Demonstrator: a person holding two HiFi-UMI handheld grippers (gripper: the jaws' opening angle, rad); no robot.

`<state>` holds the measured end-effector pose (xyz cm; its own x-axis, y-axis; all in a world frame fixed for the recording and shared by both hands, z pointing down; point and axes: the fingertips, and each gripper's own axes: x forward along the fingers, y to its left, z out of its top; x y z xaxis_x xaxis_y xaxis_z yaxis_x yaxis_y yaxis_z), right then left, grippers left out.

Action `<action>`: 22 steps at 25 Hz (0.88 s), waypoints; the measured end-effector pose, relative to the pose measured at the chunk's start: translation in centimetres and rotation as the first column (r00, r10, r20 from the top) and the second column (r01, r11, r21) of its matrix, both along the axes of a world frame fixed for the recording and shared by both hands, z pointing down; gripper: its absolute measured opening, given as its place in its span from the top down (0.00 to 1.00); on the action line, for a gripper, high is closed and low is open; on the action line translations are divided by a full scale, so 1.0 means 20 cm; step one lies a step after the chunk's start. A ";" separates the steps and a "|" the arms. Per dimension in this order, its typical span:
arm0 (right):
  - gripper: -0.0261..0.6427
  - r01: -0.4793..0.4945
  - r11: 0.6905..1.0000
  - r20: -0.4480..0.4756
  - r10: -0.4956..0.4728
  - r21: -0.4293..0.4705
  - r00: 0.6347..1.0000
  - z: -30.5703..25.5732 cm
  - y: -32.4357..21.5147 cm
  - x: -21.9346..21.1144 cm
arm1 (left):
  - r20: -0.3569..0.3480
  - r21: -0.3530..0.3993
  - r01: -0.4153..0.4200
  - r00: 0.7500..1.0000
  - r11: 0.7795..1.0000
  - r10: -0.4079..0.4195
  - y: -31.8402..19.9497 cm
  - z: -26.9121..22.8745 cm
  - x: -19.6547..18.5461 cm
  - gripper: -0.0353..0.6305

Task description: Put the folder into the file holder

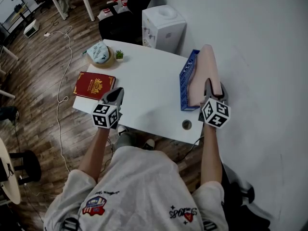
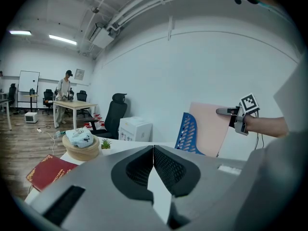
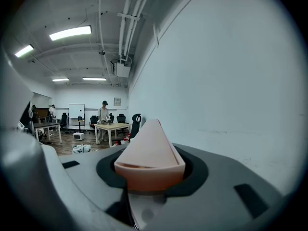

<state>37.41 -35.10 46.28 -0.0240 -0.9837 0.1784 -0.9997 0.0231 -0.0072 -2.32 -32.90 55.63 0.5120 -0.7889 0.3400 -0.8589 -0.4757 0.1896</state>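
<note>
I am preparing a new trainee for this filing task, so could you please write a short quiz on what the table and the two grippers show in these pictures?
1. True or false: the left gripper holds the red book.
2. What do the jaws of the right gripper clamp? A) a small plant B) the pink folder C) a coffee mug
3. Fill in: in the head view, the blue file holder stands on the ____ side of the table.

Key
1. False: its jaws are together with nothing between them, and the book lies on the table.
2. B
3. right
</note>
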 end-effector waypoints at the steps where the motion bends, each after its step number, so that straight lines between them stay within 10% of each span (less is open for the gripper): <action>1: 0.71 0.000 1.000 -0.001 0.000 0.003 1.000 0.00 0.00 0.00 | 0.000 -0.001 0.000 1.000 1.000 0.000 0.00 0.00 0.00 0.94; 22: 0.71 -0.015 0.994 -0.008 0.016 0.108 1.000 0.11 0.07 0.01 | 0.007 -0.011 0.009 1.000 1.000 -0.009 0.04 0.02 -0.04 0.94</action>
<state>37.59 -33.79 48.51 -0.0077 -0.9974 0.0715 -1.0000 0.0079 0.0031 -3.08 -32.01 56.10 0.5024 -0.7896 0.3524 -0.8645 -0.4655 0.1894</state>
